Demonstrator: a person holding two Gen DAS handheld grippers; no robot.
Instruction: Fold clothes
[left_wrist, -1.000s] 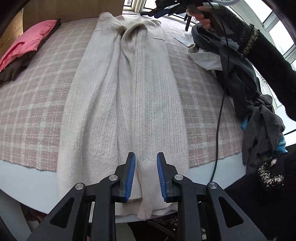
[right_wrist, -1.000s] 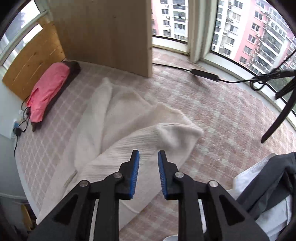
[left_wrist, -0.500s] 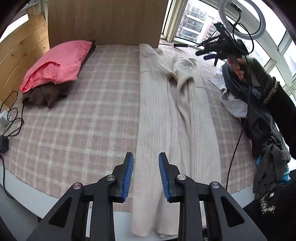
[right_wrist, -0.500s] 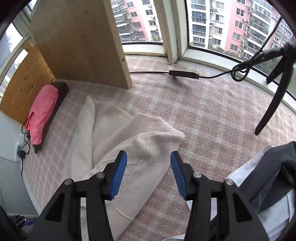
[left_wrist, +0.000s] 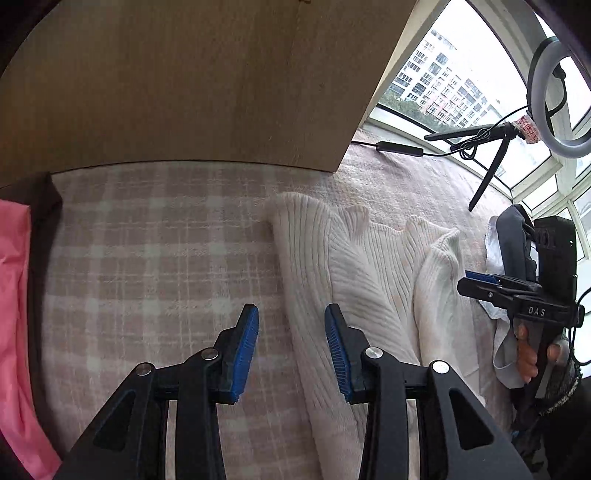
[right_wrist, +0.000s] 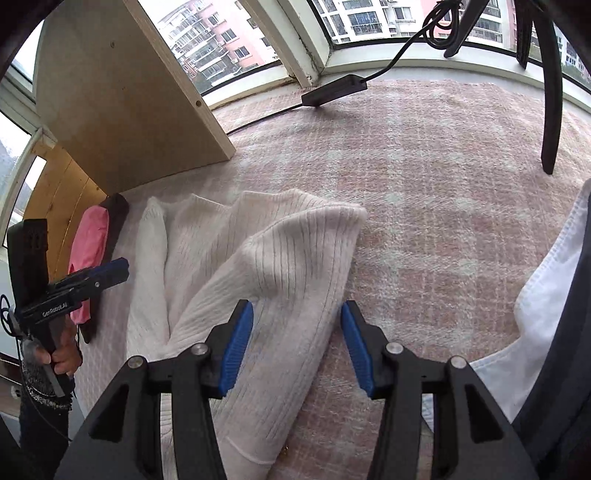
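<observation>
A cream ribbed sweater (left_wrist: 369, 277) lies lengthwise on the pink checked blanket (left_wrist: 147, 258), its top end toward the wooden board. My left gripper (left_wrist: 291, 343) hovers over the sweater's left edge near that end. Its jaws are opening and nothing is pinched between them. In the right wrist view, my right gripper (right_wrist: 297, 339) hangs just above a folded-over part of the sweater (right_wrist: 295, 251). Its jaws are opening too, and the knit lies in the gap with the pads off it. Each gripper shows in the other's view: right gripper (left_wrist: 471, 280), left gripper (right_wrist: 118, 269).
A wooden board (left_wrist: 184, 92) stands at the blanket's far side. A pink cushion (left_wrist: 14, 295) on something dark lies at the left. A pile of white and dark clothes (right_wrist: 546, 295) sits right of the sweater. A ring light (left_wrist: 554, 74) on a tripod and a cable box (right_wrist: 332, 90) are near the window.
My left gripper swept from the sweater's hem end up to its top end and its jaws widened. My right gripper dropped closer to the folded knit, rolled, and spread its jaws.
</observation>
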